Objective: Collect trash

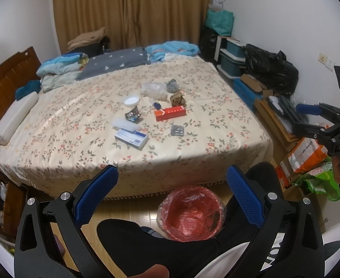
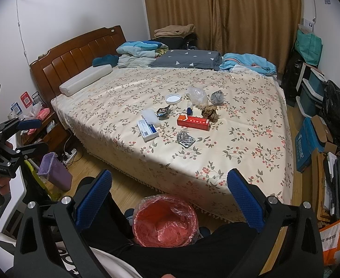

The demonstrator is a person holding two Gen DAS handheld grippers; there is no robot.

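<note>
Trash lies mid-bed on the floral sheet: a red box (image 1: 170,113) (image 2: 193,122), a blue-white box (image 1: 131,138) (image 2: 147,130), a blister pack (image 1: 177,131) (image 2: 185,139), a white lid (image 1: 131,100) (image 2: 173,98), a crumpled brown paper (image 1: 177,98) (image 2: 210,112), a clear bag (image 1: 153,89) (image 2: 196,95) and a shiny wrapper (image 1: 132,115) (image 2: 163,112). A bin with a red liner (image 1: 190,213) (image 2: 165,221) stands on the floor between the person's legs. My left gripper (image 1: 172,176) is open and empty, short of the bed. My right gripper (image 2: 170,180) is open and empty too.
The bed (image 1: 216,148) fills the middle. Pillows and folded bedding (image 2: 186,58) lie at its far side. Boxes and black bags (image 1: 269,69) crowd the right wall. A nightstand (image 2: 51,129) and a purple bin (image 2: 54,171) stand at the left.
</note>
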